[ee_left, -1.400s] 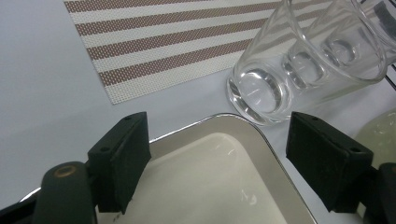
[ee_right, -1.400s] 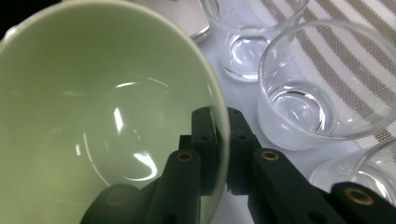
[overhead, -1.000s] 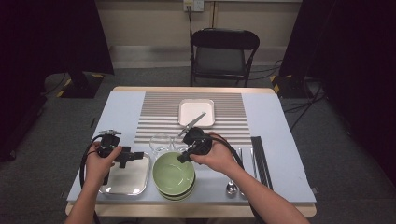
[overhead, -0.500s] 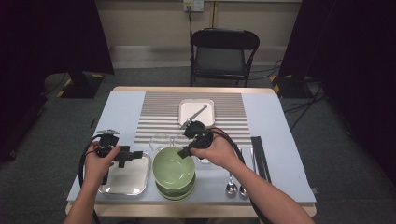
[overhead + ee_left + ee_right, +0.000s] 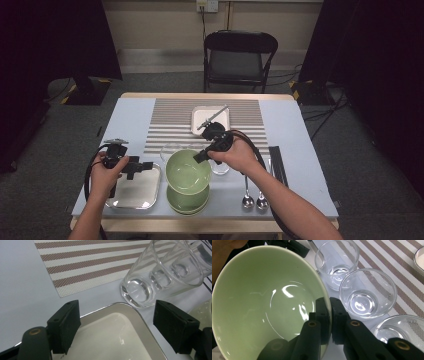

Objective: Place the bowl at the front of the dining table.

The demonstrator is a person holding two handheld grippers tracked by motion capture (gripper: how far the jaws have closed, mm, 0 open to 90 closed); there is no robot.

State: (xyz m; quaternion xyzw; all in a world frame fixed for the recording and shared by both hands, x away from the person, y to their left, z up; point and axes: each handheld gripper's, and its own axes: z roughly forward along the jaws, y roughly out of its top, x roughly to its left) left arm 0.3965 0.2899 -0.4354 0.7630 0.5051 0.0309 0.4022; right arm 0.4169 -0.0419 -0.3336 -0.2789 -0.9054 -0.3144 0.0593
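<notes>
Right gripper view — glasses (image 5: 367, 293) crowd beside pinched green bowl (image 5: 262, 302), perhaps touching.

Right gripper (image 5: 199, 156): jaws clamped together, hand (image 5: 235, 152) raised. Left gripper (image 5: 150, 165): jaws spread wide, level, pointing toward right gripper.

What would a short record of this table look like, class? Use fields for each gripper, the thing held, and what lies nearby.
right gripper: jaws shut on the rim of the green bowl, held tilted above a second bowl
left gripper: jaws open, nothing between them, over the metal tray
glasses: clear, upright, beside the held bowl
spoons: two, on the table to the right of the bowls
white dish: on the striped mat
</notes>
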